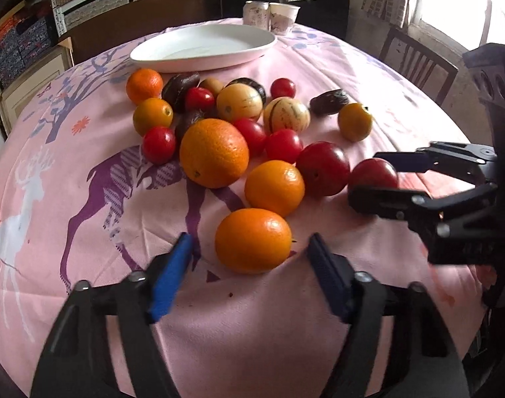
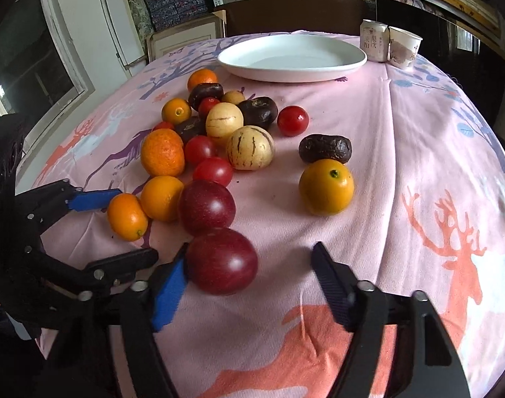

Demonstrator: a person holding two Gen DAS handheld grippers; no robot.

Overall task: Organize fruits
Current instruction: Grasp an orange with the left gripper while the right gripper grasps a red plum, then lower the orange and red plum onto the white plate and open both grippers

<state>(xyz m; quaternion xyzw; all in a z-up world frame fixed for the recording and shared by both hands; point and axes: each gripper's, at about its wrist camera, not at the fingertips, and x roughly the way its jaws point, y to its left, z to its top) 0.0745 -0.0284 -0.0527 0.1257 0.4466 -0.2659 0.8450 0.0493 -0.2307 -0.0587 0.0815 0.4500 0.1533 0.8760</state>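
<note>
Many fruits lie loose on a pink tablecloth: oranges, red plums, small tomatoes, striped yellow melons and dark fruits. My left gripper (image 1: 251, 243) is open, its blue pads either side of the nearest orange (image 1: 253, 240), not closed on it. My right gripper (image 2: 251, 260) is open around a dark red plum (image 2: 221, 260), whose left side touches the left pad (image 2: 169, 293). In the left wrist view the right gripper (image 1: 380, 175) shows at the right with that plum (image 1: 373, 174) between its fingers. A white oval plate (image 1: 204, 47) stands empty beyond the fruit pile.
Two paper cups (image 1: 272, 16) stand behind the plate at the table's far edge. A wooden chair (image 1: 418, 58) is at the far right side. Shelves with boxes line the back wall. A lone orange (image 2: 326, 186) and a dark fruit (image 2: 325, 148) sit apart on the right.
</note>
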